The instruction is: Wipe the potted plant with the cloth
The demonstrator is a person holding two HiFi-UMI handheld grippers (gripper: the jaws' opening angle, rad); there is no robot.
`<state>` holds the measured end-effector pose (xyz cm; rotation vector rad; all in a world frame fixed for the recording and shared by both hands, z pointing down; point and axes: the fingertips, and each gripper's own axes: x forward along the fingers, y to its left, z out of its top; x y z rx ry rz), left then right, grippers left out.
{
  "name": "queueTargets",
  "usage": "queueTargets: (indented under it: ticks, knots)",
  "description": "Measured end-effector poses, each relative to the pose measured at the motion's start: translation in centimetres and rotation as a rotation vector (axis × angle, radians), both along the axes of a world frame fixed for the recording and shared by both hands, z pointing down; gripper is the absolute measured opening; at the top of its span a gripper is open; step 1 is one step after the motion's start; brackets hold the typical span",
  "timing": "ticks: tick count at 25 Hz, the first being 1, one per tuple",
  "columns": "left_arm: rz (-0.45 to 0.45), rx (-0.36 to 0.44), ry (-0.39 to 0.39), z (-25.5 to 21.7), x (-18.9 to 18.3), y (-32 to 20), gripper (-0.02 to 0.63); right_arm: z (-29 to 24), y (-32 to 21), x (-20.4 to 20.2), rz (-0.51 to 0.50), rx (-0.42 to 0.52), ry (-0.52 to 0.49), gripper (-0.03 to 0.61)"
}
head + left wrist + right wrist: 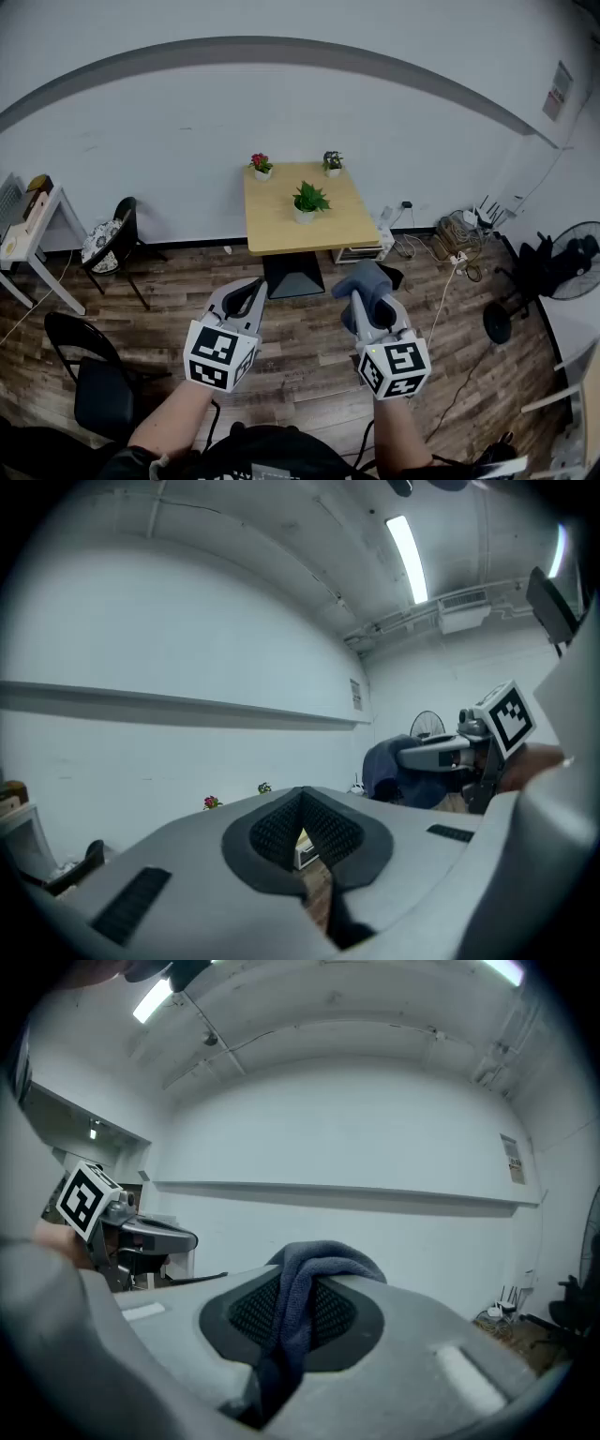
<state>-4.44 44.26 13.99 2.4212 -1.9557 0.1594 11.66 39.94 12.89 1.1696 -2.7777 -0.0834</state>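
- The potted plant (309, 201), green leaves in a white pot, stands upright on the near half of a square wooden table (281, 232) by the far wall. It is well apart from both grippers.
- The cloth (368, 283), dark blue-grey and nubbly, is clamped between the pads of the right gripper (298, 1309). A fold bulges over the jaw tips and a strip of it runs down the slot between them.
- The right gripper is held level in front of the person and aimed toward the table. In the head view its marker cube sits below the bunched cloth.
- The left gripper (302, 808) is beside it, also level. Its jaws are pressed together with nothing between them, and only a sliver of floor shows through the hollow of the pads.
- Two smaller pots sit at the table's far corners: a red-flowered plant (262, 166) at the left and a dark-leaved plant (333, 163) at the right.
- A black chair (119, 240) stands left of the table next to a white desk (37, 246).
- A tangle of cables (459, 232) lies on the wood floor at the right, and a standing fan (572, 258) is beyond them.
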Motion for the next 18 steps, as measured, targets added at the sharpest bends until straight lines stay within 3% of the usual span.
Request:
queueTargets:
  ticks: [3, 11, 18]
  knots:
    - [-0.008, 0.019, 0.021, -0.6, -0.1, 0.5, 0.000, 0.2, 0.2, -0.2, -0.014, 0.000, 0.015, 0.051]
    - [-0.013, -0.001, -0.015, -0.1, 0.0, 0.6, 0.000, -0.2, 0.6, 0.0, 0.000, 0.004, 0.012, 0.051]
    - [-0.033, -0.014, 0.040, 0.4, -1.7, 0.6, 0.000, 0.1, 1.4, -0.9, -0.020, 0.018, 0.037, 0.052]
